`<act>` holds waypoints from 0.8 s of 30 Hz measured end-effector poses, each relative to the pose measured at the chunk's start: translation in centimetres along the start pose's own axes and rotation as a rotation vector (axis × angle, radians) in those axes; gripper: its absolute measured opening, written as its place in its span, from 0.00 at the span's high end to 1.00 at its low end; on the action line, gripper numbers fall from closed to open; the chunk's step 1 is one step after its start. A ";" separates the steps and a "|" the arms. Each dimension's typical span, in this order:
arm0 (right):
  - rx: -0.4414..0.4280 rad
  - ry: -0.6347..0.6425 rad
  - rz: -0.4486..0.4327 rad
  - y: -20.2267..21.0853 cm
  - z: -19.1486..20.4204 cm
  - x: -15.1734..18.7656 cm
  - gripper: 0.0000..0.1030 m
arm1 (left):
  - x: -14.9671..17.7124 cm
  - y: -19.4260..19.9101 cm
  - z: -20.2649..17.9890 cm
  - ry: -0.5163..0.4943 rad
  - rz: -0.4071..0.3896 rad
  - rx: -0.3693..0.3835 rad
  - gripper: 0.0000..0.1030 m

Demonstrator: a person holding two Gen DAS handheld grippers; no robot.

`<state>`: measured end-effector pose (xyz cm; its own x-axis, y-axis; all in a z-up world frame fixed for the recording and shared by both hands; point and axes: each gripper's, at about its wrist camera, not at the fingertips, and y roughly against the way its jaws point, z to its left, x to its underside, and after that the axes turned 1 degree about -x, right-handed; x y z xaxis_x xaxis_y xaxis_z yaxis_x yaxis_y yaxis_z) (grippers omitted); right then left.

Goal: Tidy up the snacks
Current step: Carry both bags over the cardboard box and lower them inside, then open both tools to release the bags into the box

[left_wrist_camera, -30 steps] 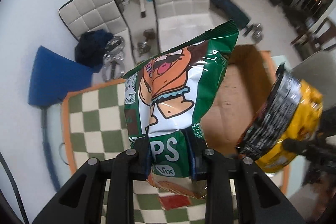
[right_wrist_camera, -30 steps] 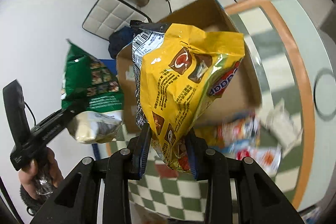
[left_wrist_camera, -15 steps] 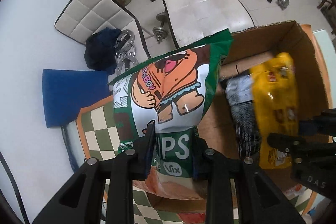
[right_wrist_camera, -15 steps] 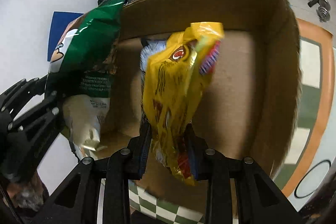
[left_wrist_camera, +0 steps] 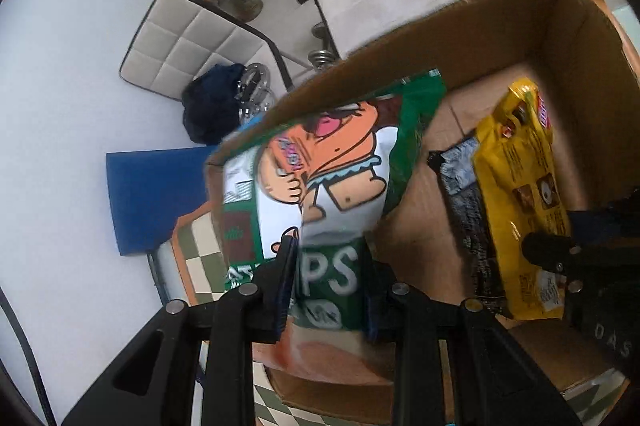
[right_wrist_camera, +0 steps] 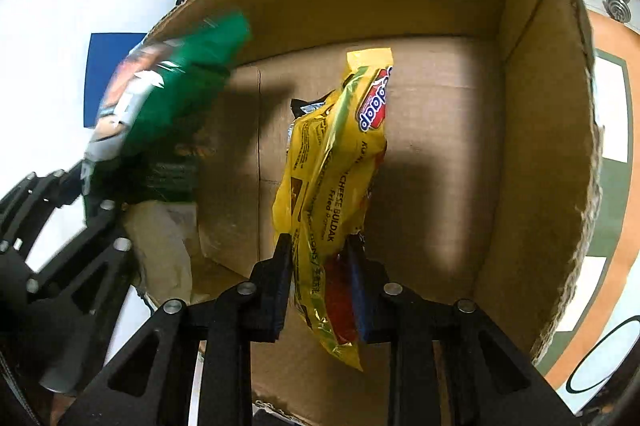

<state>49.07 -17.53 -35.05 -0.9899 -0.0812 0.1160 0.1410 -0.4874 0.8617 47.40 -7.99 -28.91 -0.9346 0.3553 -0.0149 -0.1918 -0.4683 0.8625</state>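
Left tool clenched on green chips bag's bottom seam, right tool pinching yellow noodle pack's end, both inside the cardboard box: light, crinkly, slippery, crushable, so hold seams only.

Green crinkly foil chip bag bears an orange cartoon; yellow glossy plastic noodle packet, red logo; brown cardboard box; green-and-cream checked tablecloth.
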 end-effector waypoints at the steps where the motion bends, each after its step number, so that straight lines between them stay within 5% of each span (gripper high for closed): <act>1: -0.005 -0.003 -0.006 0.0 0.2 0.1 0.73 | 0.1 -0.2 -0.4 0.002 0.002 -0.001 0.76; 13: 0.001 0.023 -0.081 0.5 -0.2 1.5 0.73 | 0.7 -2.3 -1.0 0.066 0.005 0.032 0.78; 19: 0.016 -0.001 -0.073 0.0 -0.3 1.0 0.70 | 0.8 -2.2 0.7 0.175 0.015 0.202 0.60; 24: 0.017 -0.044 -0.091 1.5 -0.4 0.9 0.56 | 1.1 -0.9 3.1 0.275 -0.020 0.325 0.43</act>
<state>48.42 -18.68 -33.90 -0.9983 0.0010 0.0583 0.0508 -0.4764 0.8778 47.53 -4.65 -28.13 -0.9853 0.1116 -0.1295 -0.1472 -0.1682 0.9747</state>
